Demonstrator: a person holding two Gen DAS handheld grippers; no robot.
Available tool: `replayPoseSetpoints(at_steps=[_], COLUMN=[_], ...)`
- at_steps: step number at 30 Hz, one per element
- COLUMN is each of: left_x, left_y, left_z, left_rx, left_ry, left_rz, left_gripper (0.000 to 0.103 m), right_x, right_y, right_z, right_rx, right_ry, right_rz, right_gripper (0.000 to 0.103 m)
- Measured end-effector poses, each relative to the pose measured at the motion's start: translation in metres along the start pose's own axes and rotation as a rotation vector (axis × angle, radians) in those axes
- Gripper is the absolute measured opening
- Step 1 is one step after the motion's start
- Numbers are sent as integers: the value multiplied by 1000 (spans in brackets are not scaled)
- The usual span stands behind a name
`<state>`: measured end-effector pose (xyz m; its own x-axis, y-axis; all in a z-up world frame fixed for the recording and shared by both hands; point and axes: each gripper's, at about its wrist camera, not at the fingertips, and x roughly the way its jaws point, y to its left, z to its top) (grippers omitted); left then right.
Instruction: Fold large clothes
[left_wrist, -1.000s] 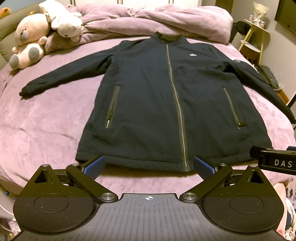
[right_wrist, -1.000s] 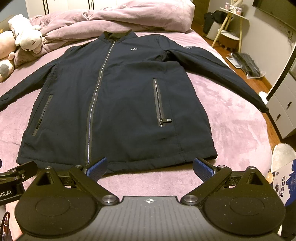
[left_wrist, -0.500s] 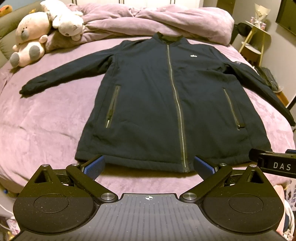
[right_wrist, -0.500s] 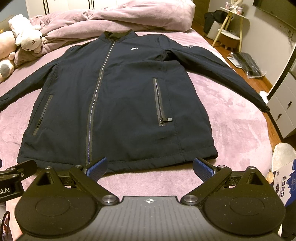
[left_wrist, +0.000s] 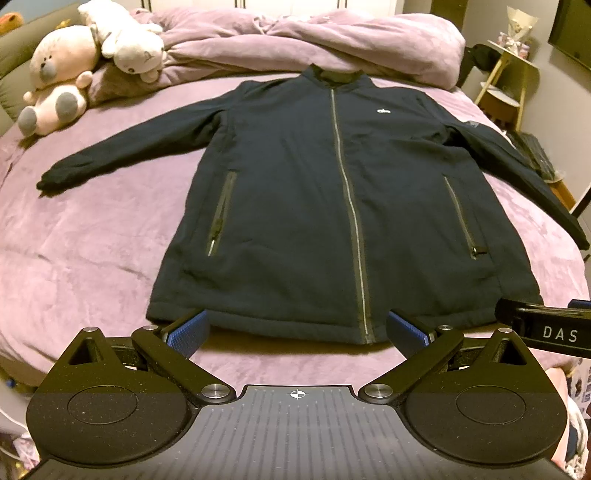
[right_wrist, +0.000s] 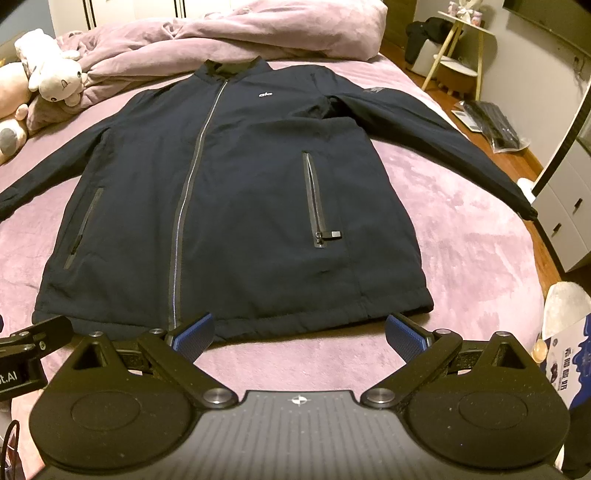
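Note:
A dark navy zip-up jacket (left_wrist: 332, 206) lies flat and face up on the purple bed, zipped, collar at the far end, both sleeves spread outward. It also shows in the right wrist view (right_wrist: 236, 206). My left gripper (left_wrist: 295, 330) is open and empty, just short of the jacket's hem near its left half. My right gripper (right_wrist: 299, 332) is open and empty, just short of the hem's right half. Each gripper shows at the edge of the other's view.
A rumpled purple duvet (left_wrist: 314, 40) is heaped at the head of the bed. Plush toys (left_wrist: 59, 77) sit at the far left. A small side table (right_wrist: 458, 48) and white drawers (right_wrist: 565, 214) stand right of the bed. The bed's near edge lies under the grippers.
Both grippers have edged slightly back from the jacket; the hem sits a little higher in both views. Both stay open.

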<state>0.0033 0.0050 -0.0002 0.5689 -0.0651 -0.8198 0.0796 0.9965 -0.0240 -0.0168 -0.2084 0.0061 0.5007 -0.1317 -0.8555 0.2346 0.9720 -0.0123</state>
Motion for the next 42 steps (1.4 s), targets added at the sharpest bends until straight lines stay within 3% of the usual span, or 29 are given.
replayPoseSetpoints(at_steps=[42], left_x=[5], left_y=[-4], left_z=[4], left_rx=[1], left_ry=[9], left_rz=[-15], left_gripper=[103], right_x=[3], right_y=[-6], right_z=[-4], right_rx=[17], right_ry=[2], right_rz=[0], right_gripper=[99])
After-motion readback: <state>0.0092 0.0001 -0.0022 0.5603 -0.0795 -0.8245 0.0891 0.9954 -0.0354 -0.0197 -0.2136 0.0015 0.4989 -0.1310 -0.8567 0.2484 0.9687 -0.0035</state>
